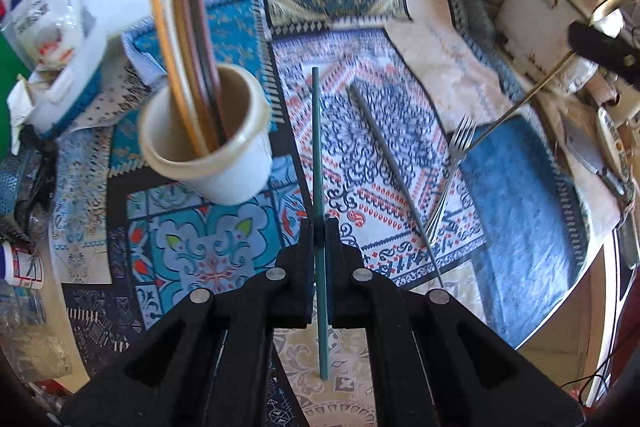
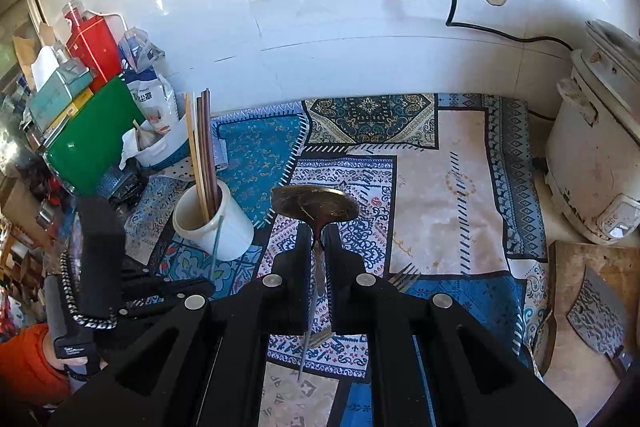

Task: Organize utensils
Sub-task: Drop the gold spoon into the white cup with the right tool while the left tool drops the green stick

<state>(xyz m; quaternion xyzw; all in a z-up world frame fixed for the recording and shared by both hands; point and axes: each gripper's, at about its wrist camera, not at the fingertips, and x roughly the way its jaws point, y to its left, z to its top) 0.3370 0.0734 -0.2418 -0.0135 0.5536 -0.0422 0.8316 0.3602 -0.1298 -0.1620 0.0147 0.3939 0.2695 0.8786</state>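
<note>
My left gripper (image 1: 319,227) is shut on a teal chopstick (image 1: 317,147) and holds it above the patterned cloth, right of a white utensil cup (image 1: 236,167) that holds several chopsticks (image 1: 188,39). A grey chopstick (image 1: 392,171) and a fork (image 1: 454,163) lie on the cloth to the right. My right gripper (image 2: 318,233) is shut on a brass spoon (image 2: 314,205), bowl forward, held above the cloth. The cup (image 2: 224,231) stands left of it. The fork tines (image 2: 402,279) peek out beside its right finger. The right gripper also shows in the left wrist view (image 1: 600,43).
A patterned cloth (image 2: 440,187) covers the counter. A white rice cooker (image 2: 596,167) stands at the right, with a cutting board and cleaver (image 2: 596,311) in front of it. Bags, a red tin (image 2: 94,47) and a green board (image 2: 92,135) crowd the left. A tiled wall is behind.
</note>
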